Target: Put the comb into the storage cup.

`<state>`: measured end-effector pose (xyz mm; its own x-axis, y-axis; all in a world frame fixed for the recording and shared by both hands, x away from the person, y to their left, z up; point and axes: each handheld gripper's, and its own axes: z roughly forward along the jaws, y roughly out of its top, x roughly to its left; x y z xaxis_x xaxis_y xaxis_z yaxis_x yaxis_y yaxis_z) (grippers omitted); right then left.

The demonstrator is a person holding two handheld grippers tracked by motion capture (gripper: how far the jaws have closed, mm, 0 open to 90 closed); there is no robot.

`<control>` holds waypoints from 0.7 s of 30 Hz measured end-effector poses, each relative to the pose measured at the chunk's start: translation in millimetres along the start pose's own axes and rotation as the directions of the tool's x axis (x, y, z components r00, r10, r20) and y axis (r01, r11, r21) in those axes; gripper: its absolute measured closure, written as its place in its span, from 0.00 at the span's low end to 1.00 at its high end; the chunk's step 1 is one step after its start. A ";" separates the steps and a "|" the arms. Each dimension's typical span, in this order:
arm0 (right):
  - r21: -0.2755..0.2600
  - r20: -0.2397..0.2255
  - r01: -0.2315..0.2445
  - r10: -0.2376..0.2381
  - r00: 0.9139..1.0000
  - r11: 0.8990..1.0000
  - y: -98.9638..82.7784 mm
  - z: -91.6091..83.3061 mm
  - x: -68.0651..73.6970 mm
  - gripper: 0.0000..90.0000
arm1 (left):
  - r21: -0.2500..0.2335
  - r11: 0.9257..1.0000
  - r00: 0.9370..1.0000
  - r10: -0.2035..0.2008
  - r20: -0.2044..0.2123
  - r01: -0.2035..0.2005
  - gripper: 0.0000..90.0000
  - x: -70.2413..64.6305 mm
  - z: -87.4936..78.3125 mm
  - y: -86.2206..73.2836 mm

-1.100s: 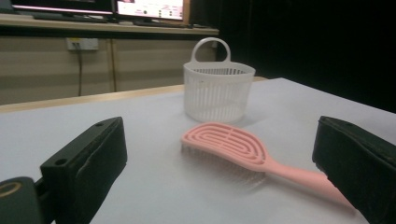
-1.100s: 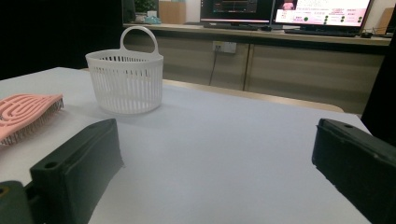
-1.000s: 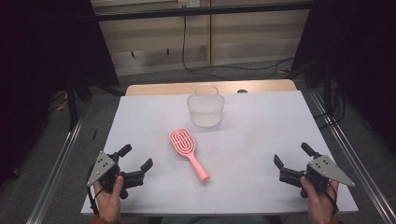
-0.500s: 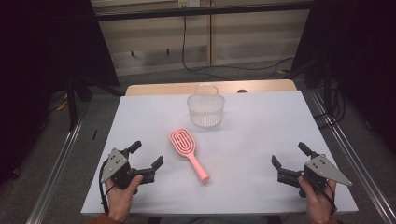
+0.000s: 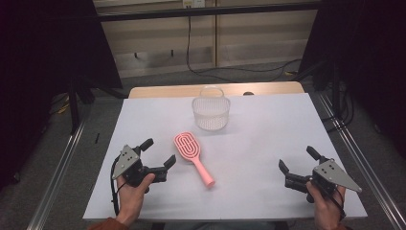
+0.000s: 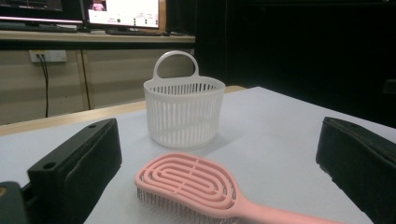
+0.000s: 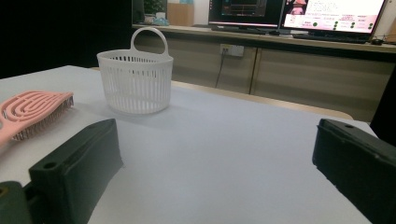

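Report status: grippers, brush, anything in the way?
Left gripper open, beside the pink brush, not touching. Right gripper open, holding nothing. Brush flat on the table, bristles down. White basket stands beyond it; nothing between left gripper and brush.

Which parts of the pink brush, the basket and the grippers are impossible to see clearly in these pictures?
- Pink brush: in the left gripper view the bottom edge cuts off its handle end; in the right gripper view the left edge cuts off its handle.
- White basket: its inside floor is hidden by its own slatted wall in both gripper views, too small in the high view.
- Left gripper and right gripper: the fingers' inner pads are too small in the high view.
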<state>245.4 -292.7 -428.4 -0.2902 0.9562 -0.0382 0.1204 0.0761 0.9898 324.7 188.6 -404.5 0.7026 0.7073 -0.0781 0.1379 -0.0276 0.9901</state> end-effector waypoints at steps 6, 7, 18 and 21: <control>-0.001 -0.001 0.000 0.000 1.000 1.000 0.1 -0.5 0.2 0.00 | -0.002 1.000 1.000 0.014 0.011 -0.014 0.00 -2.5 8.3 3.4; 0.000 -0.002 -0.001 0.001 1.000 1.000 0.0 -0.5 0.3 0.00 | -0.007 1.000 0.999 0.029 0.016 -0.029 0.00 -2.2 9.4 4.6; -0.008 -0.007 0.008 -0.008 1.000 1.000 0.1 -0.6 1.2 0.00 | -0.027 0.999 0.998 0.034 0.056 -0.032 0.02 -6.3 24.1 9.8; -0.007 -0.013 0.004 -0.004 1.000 1.000 0.0 -0.3 0.8 0.00 | -0.042 0.999 0.998 0.035 0.052 -0.033 0.02 -7.3 29.1 11.5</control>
<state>244.9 -292.0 -428.4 -0.3030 0.9521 -0.0403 0.1127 0.0778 0.9906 341.5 162.6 -395.9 0.7423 0.6682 -0.0494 0.0856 -0.0214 0.9961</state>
